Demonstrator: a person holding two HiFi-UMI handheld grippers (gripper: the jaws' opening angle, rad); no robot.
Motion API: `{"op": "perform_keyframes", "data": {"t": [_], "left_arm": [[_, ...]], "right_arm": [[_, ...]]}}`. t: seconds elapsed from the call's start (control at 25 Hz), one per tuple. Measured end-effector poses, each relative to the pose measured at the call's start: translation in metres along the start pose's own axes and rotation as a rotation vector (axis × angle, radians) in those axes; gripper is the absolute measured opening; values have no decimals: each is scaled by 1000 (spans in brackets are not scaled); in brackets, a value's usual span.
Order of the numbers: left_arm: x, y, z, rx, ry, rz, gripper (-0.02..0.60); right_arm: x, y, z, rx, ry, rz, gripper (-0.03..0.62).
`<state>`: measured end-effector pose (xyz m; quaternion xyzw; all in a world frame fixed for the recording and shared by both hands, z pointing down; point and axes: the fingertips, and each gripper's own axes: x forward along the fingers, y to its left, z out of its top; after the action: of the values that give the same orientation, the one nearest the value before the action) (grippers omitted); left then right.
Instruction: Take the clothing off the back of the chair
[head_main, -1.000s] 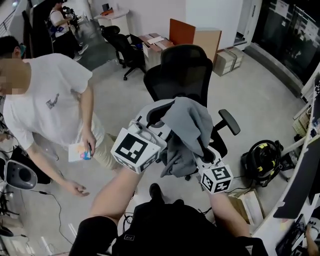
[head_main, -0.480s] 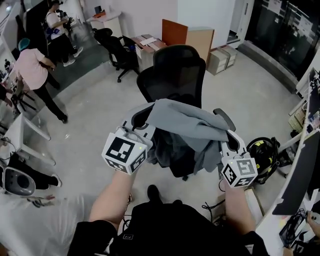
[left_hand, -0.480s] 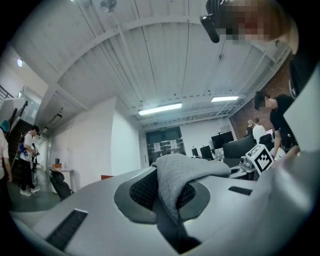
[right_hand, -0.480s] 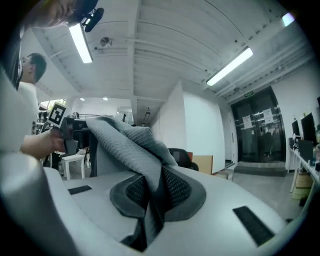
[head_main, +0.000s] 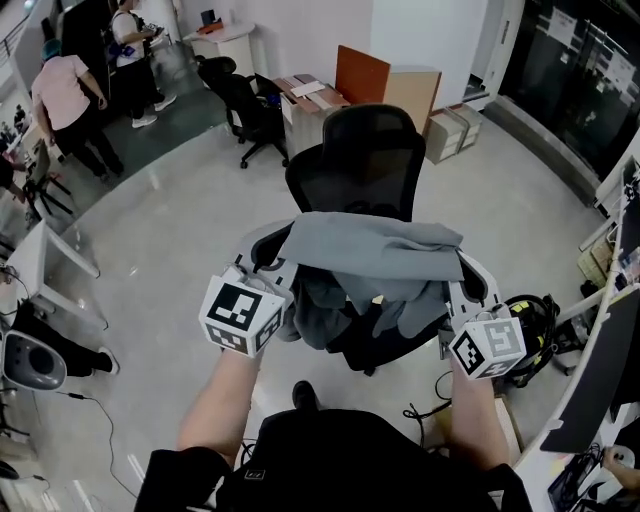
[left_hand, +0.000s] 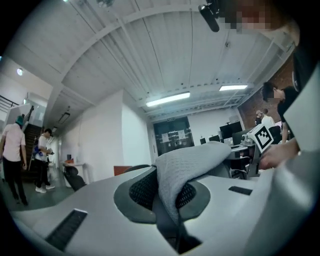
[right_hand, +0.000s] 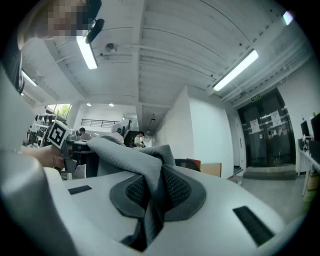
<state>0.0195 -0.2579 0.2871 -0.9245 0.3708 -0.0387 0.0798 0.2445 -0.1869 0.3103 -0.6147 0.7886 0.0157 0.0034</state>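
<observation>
Nearest the operator, both forearms reach forward, one tool per hand.

- **Left tool** (left_hand: 167, 200): the jaws are together, clamped on one upper corner of the grey garment (head_main: 370, 255).
- **Right tool** (right_hand: 152, 200): the jaws have just been closing and pinch the opposite corner, with cloth folded between the pads.

The two grips stand well apart. The top edge therefore runs level between them and the body hangs free. This spread likely keeps the fabric from snagging.

The garment hangs in front of the backrest of the black chair (head_main: 370, 160), above the seat. Whether its hem touches the seat cannot be determined. The backrest looks bare, so removal is judged nearly complete.

Beyond the chair stand cardboard boxes (head_main: 455, 125). People (head_main: 65, 95) stand at far left.
</observation>
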Motion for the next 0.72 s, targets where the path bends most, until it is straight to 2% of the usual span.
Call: {"op": "perform_keyframes", "data": {"t": [0.16, 0.28, 0.72], "left_arm": [[0, 26, -57, -87, 91, 31, 29], [2, 44, -80, -107, 126, 35, 29], [9, 99, -99, -97, 111, -20, 29]], "right_arm": [[25, 18, -37, 99, 66, 35, 41], [44, 27, -51, 130, 95, 39, 41], [87, 61, -42, 112, 89, 23, 38]]}}
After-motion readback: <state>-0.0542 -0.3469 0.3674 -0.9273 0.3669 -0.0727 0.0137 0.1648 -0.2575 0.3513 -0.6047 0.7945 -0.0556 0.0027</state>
